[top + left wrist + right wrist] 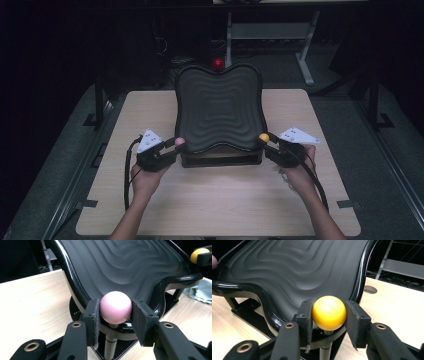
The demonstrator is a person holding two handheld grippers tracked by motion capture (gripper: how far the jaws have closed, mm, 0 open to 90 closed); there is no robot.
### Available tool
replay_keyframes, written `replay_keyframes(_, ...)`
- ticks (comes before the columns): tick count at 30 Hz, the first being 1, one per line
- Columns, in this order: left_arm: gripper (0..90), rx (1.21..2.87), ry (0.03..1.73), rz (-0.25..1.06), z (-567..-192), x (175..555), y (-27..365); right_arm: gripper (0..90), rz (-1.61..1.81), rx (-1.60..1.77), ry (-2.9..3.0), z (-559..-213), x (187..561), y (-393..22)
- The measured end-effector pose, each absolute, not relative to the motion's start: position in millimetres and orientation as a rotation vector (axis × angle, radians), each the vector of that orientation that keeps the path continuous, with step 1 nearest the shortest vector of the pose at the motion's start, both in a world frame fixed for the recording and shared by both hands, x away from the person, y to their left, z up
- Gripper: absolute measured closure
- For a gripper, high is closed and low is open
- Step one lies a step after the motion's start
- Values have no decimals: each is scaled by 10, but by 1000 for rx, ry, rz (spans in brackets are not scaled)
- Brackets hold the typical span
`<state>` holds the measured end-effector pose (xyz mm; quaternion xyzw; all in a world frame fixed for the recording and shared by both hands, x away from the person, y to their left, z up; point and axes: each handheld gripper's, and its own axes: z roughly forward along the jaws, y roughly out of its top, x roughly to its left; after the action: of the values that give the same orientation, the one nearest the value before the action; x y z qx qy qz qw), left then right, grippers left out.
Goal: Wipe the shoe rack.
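Note:
A black rippled tray (220, 107) stands tilted on a dark base in the middle of the light wood table (220, 200). At its near left corner sits a pink ball knob (115, 307) on a short post, and my left gripper (115, 312) is shut on it, pads pressed to both sides. The same pink knob (179, 142) and left gripper (172, 149) appear in the high view. At the near right corner a yellow ball knob (329, 312) is clamped by my right gripper (329, 316). From above, the yellow knob (264, 137) meets the right gripper (272, 146).
A red ball knob (218, 63) rises behind the tray's far edge. A grey-green cloth (201, 291) lies on the table beside the tray's base. A round hole (370, 289) is cut in the tabletop. A metal frame (270, 32) stands in the dark beyond.

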<state>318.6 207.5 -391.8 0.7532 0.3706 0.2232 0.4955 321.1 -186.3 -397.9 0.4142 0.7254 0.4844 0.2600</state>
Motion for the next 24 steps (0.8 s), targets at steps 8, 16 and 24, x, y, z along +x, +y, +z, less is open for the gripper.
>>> replay_keyframes(8,596,1808,924,536,-3930,3272,2063,596,1306,1117,1970,-3976,3197,-1868)
replay_keyframes(16,595,1807,937,534,-3931,3336,2050,595,1309,1108,1970,-3978,3197,-1881)
replay_keyframes(24,599,1815,922,530,-3929,3324,2037,593,1317,1116,1977,-3978,3227,-1915)
